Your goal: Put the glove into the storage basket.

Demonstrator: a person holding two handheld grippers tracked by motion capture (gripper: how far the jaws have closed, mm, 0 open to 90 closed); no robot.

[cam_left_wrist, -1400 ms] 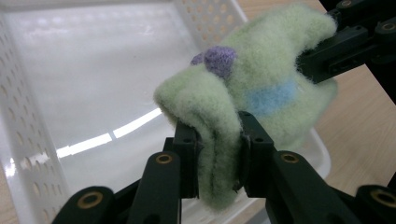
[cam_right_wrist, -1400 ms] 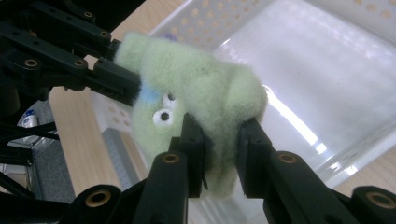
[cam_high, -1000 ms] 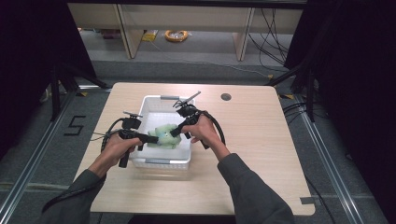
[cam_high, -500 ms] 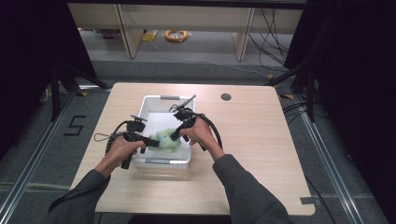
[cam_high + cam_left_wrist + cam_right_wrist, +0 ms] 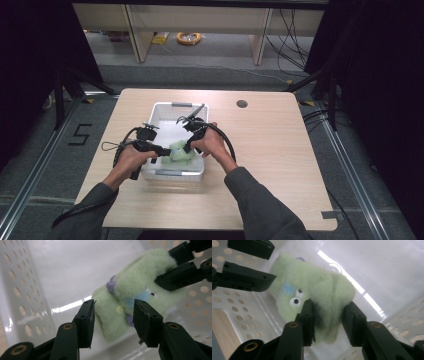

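Green plush toy [image 5: 140, 285] in white basket [image 5: 165, 107] | no readable writing | both tongs just opening, straddling it

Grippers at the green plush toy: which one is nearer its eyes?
The right gripper: the eyes lie beside its jaws. The left gripper straddles the button. Both pairs just opened further around the toy.

A round dark grommet [image 5: 242, 104] sits in the wooden table [image 5: 280, 165]; shelving [image 5: 200, 22] stands beyond.
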